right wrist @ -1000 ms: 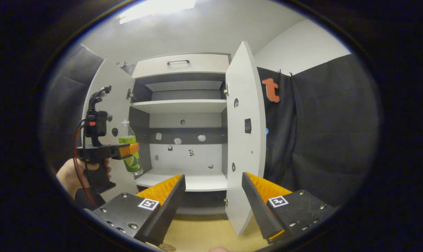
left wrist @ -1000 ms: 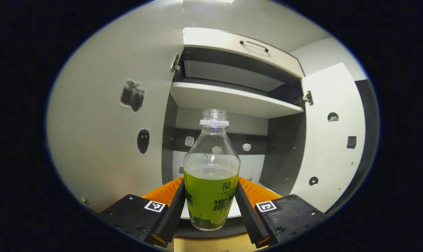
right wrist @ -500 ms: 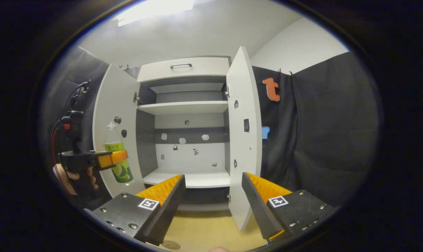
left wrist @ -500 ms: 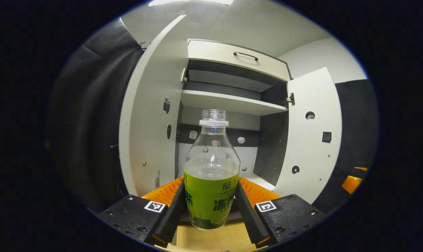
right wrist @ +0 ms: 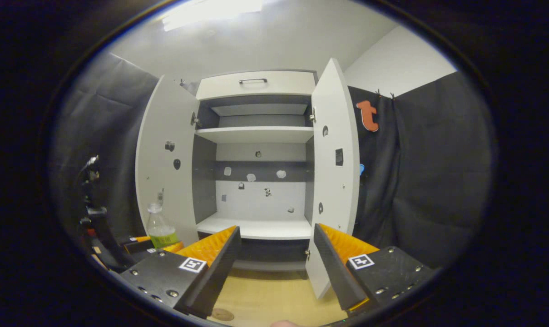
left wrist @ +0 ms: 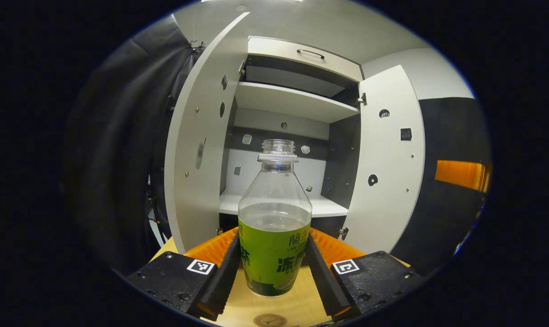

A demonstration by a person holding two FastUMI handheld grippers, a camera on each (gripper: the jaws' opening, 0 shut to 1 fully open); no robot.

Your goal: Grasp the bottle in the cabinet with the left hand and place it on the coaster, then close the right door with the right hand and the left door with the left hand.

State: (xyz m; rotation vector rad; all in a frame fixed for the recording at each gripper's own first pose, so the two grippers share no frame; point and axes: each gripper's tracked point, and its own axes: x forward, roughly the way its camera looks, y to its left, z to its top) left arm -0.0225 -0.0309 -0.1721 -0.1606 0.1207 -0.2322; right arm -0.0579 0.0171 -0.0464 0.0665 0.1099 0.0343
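A capless clear bottle (left wrist: 274,236) with a green label, partly filled, stands upright between the fingers of my left gripper (left wrist: 273,243), which is shut on it. It hangs low over the wooden table, just behind the round coaster (left wrist: 269,320). The cabinet's left door (left wrist: 197,136) and right door (left wrist: 388,159) both stand open. In the right gripper view, the bottle (right wrist: 160,227) and left gripper (right wrist: 140,245) are low at the left, outside the left door (right wrist: 165,159). My right gripper (right wrist: 276,254) is open, facing the cabinet near the right door (right wrist: 335,181), with the coaster (right wrist: 222,314) below it.
The cabinet has a white lower shelf (right wrist: 256,227), an upper shelf (right wrist: 256,134) and a top drawer with a handle (right wrist: 253,81). Small stickers dot its back wall. The wooden tabletop (right wrist: 274,299) runs in front of it. Black cloth hangs on both sides.
My left gripper has drawn the bottle back out of the cabinet and lowered it toward the table; the coaster has come into its view. The right gripper has shifted only slightly and stays open.
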